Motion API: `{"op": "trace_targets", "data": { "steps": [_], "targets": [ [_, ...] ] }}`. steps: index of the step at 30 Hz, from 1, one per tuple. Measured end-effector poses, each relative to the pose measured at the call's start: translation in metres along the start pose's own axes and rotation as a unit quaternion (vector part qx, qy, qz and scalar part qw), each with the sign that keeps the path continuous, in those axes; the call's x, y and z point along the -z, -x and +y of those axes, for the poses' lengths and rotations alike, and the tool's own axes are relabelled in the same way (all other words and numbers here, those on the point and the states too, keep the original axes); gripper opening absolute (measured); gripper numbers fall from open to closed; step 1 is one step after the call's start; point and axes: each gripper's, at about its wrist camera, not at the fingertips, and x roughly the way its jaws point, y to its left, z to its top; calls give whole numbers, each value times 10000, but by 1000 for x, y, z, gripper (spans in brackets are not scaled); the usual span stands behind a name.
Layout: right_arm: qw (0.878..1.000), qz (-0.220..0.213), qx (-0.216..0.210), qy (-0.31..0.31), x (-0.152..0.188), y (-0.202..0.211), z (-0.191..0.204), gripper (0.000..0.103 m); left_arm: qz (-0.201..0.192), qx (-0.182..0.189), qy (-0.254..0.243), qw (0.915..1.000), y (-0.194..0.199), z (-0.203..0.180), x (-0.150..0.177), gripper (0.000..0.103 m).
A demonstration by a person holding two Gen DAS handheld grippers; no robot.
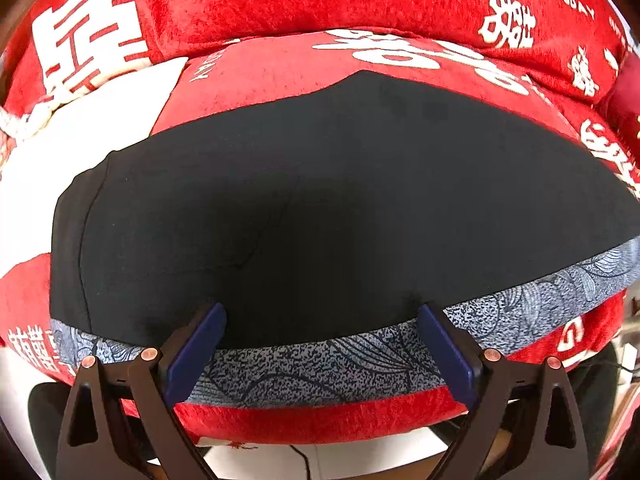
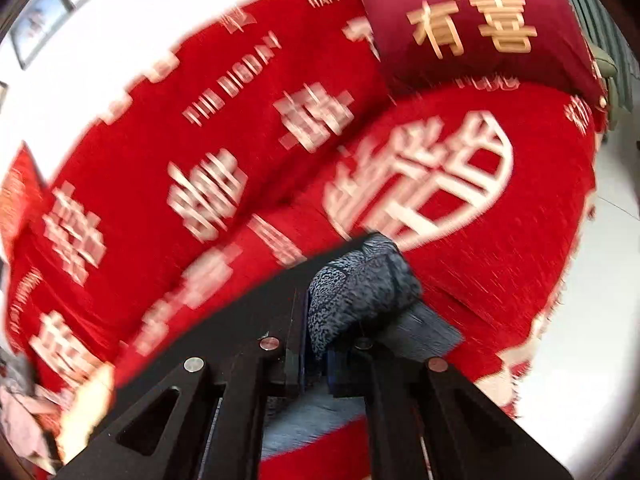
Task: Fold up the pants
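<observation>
Black pants (image 1: 320,200) lie spread on a red sofa cover, with a grey patterned band (image 1: 304,364) along their near edge. My left gripper (image 1: 322,320) stands open just over that edge, its blue pads (image 1: 196,344) apart with nothing pinched between them. In the blurred right wrist view my right gripper (image 2: 316,340) is shut on a bunched fold of the grey patterned band (image 2: 360,284), which bulges out past the fingertips. Black pants cloth (image 2: 240,312) trails to the left of the jaws.
The red sofa cover (image 1: 288,64) bears large white characters, and its backrest (image 2: 192,128) rises behind the seat. A dark red cushion (image 2: 472,24) with gold characters sits at the far right corner. A white wall with framed pictures (image 2: 60,4) and pale floor (image 2: 600,320) lie beyond the seat.
</observation>
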Motion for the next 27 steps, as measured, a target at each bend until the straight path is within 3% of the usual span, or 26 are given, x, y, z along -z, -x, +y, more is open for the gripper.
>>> {"op": "trace_targets", "data": {
  "steps": [2, 4, 6, 8, 12, 14, 16, 18, 20, 21, 22, 25, 27],
  "targets": [
    [9966, 714, 333, -247, 9, -40, -24, 8, 23, 31, -66, 10000, 1, -1, 2, 96],
    [9977, 497, 331, -335, 11, -37, -28, 11, 60, 78, -66, 9999, 2, 2, 2, 96],
    [9969, 390, 512, -446, 9, -27, -30, 34, 81, 90, -36, 9999, 1, 4, 3, 96],
    [9963, 356, 432, -652, 7, -22, -40, 47, 76, 17, -68, 9999, 0, 1, 2, 96],
    [9937, -168, 843, -714, 3, 7, -43, 47, 80, 17, -13, 10000, 3, -3, 1, 96],
    [9934, -436, 998, -352, 5, 24, -23, 49, 67, 91, -38, 9999, 6, -9, 0, 96],
    [9954, -393, 764, 428, 15, 28, 14, 49, 38, 89, -189, 9998, 7, -18, -1, 96],
    [9929, 35, 310, 1152, 31, 21, 45, 59, 10, 8, -411, 9992, 6, -29, -1, 96],
    [9843, 628, -258, 1628, 51, 4, 69, 76, 77, -116, -550, 9984, -1, -32, 1, 96],
    [9793, 845, -211, 1827, 61, -7, 75, 76, 115, -126, -540, 9984, -4, -29, 2, 99],
    [9739, 1039, 156, 2014, 70, -21, 78, 76, 114, -117, -504, 9986, -3, -26, 2, 99],
    [9679, 880, 781, 2219, 76, -15, 87, 79, 61, -298, -261, 9992, 5, -10, 4, 99],
    [9593, 701, 678, 2652, 87, 0, 115, 79, -76, -260, -95, 9996, 14, -7, 2, 99]
  ]
}}
